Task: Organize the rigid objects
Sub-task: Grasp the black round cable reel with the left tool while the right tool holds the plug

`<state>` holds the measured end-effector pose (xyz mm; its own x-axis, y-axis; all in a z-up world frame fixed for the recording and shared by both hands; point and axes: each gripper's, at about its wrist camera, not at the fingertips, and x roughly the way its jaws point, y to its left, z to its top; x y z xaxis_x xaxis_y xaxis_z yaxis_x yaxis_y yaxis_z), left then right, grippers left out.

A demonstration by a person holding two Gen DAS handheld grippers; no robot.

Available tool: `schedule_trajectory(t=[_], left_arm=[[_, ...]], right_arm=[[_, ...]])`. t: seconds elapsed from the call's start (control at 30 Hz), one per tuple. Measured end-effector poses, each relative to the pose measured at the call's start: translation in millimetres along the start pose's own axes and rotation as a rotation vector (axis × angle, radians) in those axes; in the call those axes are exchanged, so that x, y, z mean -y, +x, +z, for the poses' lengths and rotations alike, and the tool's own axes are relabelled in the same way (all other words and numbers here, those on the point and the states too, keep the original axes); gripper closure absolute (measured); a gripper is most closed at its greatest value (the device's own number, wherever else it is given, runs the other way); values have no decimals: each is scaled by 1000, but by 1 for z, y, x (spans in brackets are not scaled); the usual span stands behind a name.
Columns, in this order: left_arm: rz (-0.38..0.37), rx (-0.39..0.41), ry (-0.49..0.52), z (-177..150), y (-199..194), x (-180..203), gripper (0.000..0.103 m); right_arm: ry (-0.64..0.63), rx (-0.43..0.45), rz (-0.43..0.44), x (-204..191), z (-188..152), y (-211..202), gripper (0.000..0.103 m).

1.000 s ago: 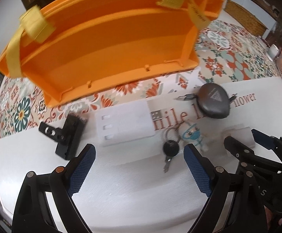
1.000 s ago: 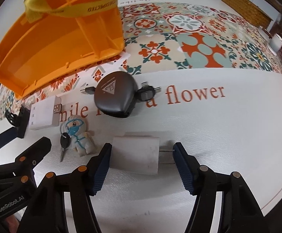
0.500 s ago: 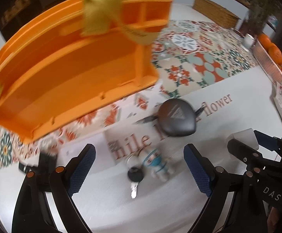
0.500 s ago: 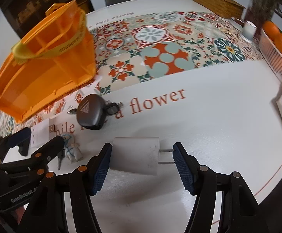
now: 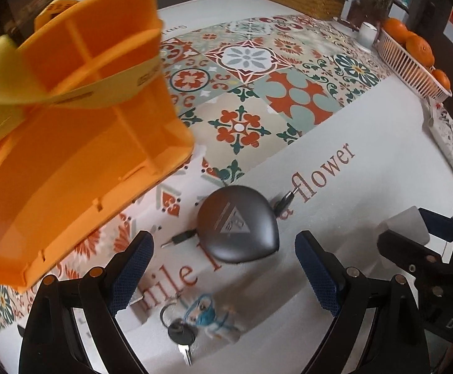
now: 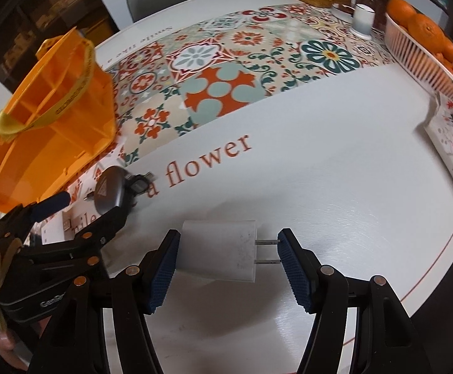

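Both wrist views have swung rightward since a second ago; white charger (image 6: 218, 251) now appears lifted, shadow beneath it; right gripper (image 6: 226, 268) clamps it end to end, left pad on the body, right pad at the prong tips; left gripper (image 5: 223, 275) spread wide and empty above the dark grey cable reel (image 5: 237, 224); keyring figure (image 5: 204, 314) nearer camera; orange organizer box (image 5: 70, 143) far left on table (image 6: 335, 171).
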<state>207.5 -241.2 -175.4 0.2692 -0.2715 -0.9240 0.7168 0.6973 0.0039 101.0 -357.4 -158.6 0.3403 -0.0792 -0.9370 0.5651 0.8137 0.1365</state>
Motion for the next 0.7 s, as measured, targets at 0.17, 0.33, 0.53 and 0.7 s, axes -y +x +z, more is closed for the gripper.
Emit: schedule_trajectory(t=[0.17,0.33,0.53,0.7], left_arm=[[-15,-18,2,5,11,0,10],[-24,-42,15,8,24,2,10],[-19,-32,19,8,29,3,15],[-21,-13,16,9,25,1,28]], right_arm=[[25,-2,-1,5,2,3,39],[41,-3,2,6,3,5,39],[41,1,3,6,5,6,39],[40,1,5,5,5,6,39]])
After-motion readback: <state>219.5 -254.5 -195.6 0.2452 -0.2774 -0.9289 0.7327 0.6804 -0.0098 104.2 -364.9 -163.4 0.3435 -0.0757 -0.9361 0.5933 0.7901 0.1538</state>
